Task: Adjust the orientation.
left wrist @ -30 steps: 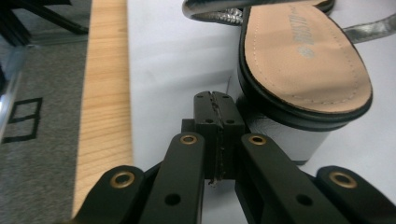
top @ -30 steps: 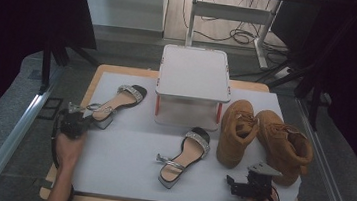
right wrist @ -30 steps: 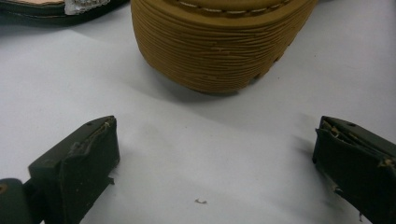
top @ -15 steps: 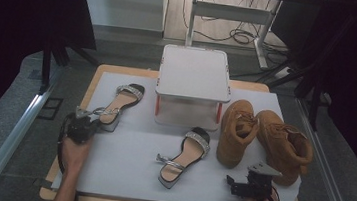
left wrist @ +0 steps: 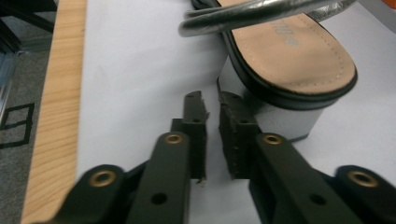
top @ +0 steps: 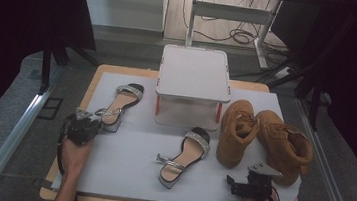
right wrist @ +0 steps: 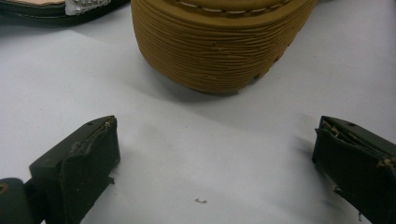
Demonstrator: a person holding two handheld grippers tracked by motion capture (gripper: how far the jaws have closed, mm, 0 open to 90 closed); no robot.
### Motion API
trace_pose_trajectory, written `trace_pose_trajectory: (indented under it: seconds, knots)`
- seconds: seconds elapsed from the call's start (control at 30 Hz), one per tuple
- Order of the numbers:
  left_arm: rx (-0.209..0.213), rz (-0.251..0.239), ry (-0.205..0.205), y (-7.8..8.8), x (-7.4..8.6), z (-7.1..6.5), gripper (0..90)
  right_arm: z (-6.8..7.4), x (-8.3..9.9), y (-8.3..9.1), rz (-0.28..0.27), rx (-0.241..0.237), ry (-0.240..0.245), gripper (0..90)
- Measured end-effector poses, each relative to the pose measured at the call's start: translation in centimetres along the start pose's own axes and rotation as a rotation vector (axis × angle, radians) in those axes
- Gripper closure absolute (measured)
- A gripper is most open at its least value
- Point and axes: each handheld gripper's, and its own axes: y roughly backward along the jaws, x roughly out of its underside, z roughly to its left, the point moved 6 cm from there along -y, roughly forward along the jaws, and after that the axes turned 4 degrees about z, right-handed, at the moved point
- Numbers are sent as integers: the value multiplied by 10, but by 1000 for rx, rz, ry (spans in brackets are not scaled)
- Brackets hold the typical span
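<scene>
- Since the earlier frames, the left gripper (top: pixel 94 124) has been carried forward and to the right along the sheet and is now seen at the heel of the far-left sandal; the right gripper (top: pixel 234 185) and all footwear are found unmoved.
- A white sheet (top: pixel 125 160) is laid over a light wooden table top (top: pixel 96 74), whose edge is exposed at the left and far sides. Grey floor, a metal rail at the left, dark drapes on both sides and cables on the floor beyond the table are noted.
- One white box-shaped stand with orange corner posts (top: pixel 194 74) is placed at the far middle of the sheet.
- Two sandals are counted: one black-soled, tan-lined sandal with a silver strap and silver block heel (top: pixel 121 102) at the left, and a matching sandal (top: pixel 183 154) near the middle, well apart from the first.
- Two tan suede ankle boots are counted at the right, one (top: pixel 236 131) just beside the other (top: pixel 285 144).
- In the left gripper view, the jaws are nearly closed, a narrow gap remaining and nothing held; the silver heel (left wrist: pixel 280 119) is just beside the right-hand jaw.
- In the right gripper view, the jaws are spread wide and empty on the sheet, with a ribbed tan boot sole (right wrist: pixel 215 46) near, ahead of them.
</scene>
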Motion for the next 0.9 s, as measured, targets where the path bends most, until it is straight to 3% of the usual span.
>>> trace_pose_trajectory:
  seconds: [0.17, 0.33, 0.53, 0.67, 0.9]
  knots:
    - [2, -6, 6, 12, 2, -1, 646, 0, 0, 0, 0, 0, 0, 11]
    - [21, -11, 6, 19, 3, -7, 451, 0, 0, 0, 0, 0, 0, 11]
    - [47, 2, -10, 13, 2, -21, 299, 0, 0, 0, 0, 0, 0, 11]
    - [54, 15, -19, 4, -1, -28, 224, 0, 0, 0, 0, 0, 0, 11]
    - [34, 35, -15, -13, -10, -33, 216, 0, 0, 0, -1, 0, 0, 11]
